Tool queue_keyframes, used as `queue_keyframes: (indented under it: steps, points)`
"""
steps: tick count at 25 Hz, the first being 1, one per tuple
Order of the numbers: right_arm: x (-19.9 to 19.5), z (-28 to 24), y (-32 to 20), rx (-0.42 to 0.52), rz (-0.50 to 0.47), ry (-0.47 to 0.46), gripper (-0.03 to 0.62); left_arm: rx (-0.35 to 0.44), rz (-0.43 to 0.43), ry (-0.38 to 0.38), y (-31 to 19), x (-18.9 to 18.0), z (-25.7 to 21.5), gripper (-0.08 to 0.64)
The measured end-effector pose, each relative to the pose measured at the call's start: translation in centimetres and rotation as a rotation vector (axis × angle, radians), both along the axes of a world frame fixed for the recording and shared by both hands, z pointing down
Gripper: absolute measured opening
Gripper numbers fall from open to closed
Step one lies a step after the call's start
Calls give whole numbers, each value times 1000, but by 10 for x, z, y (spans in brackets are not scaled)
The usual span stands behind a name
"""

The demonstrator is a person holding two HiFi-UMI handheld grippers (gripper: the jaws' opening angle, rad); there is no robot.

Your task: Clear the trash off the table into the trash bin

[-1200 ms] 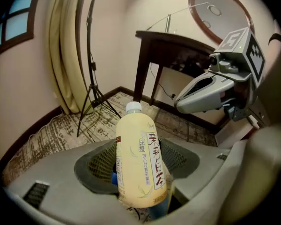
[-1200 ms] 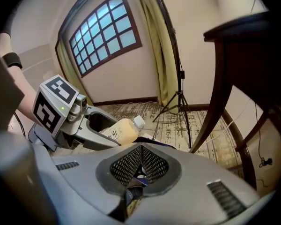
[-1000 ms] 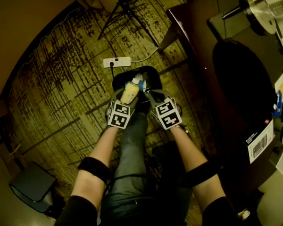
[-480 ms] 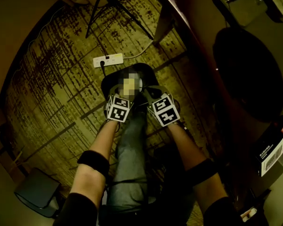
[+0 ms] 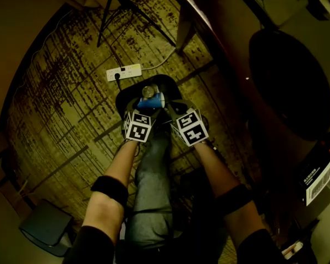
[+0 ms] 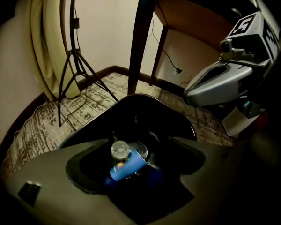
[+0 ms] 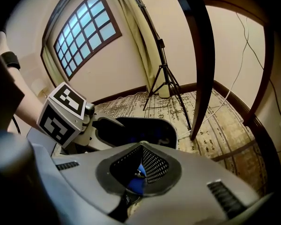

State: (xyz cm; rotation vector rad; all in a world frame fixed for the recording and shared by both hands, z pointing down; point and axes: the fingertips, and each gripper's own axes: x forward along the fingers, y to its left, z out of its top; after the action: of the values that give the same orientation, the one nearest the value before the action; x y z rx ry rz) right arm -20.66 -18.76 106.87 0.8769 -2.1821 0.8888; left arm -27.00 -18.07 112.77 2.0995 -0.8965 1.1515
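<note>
Fingers of the left gripper (image 5: 139, 111) have just been spreading and now stand apart, clasping nothing, over the black bin (image 6: 145, 102) on the carpet (image 5: 60, 103). A blue cup (image 6: 126, 164) and a bottle (image 6: 120, 149) lie loose inside the bin, touching each other. The right gripper (image 5: 169, 110), just beside the left, is clenched tight and empty.

Bin (image 6: 152, 110) mouth open, table leg (image 6: 136, 41) near (seemingly clear)

No print can be read: the logo on the blue cup (image 6: 126, 164) and the barcode label (image 5: 317, 183) are too small
</note>
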Motion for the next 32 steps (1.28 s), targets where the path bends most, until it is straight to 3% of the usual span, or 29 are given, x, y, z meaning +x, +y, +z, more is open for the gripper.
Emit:
queue_keyframes:
  steps: [3, 5, 10, 21, 27, 32]
  points:
    - [-1, -20, -1, -1, 8, -4, 2, 23, -17, 1, 2, -7, -23, 374]
    - [-1, -46, -3, 3, 18, -8, 2, 40, -34, -6, 5, -13, -52, 316]
    - [-4, -141, -5, 54, 53, -22, 2, 146, -69, -1, 5, -26, -160, 6]
    - [-11, -417, -5, 232, 58, -48, 2, 267, -53, 70, 32, -18, -425, 5]
    - [26, -524, -9, 372, 75, -16, 2, 338, -78, 116, 35, -1, -520, 5]
    - [80, -573, -4, 445, 179, -4, 2, 398, -13, 156, 27, 36, -575, 5]
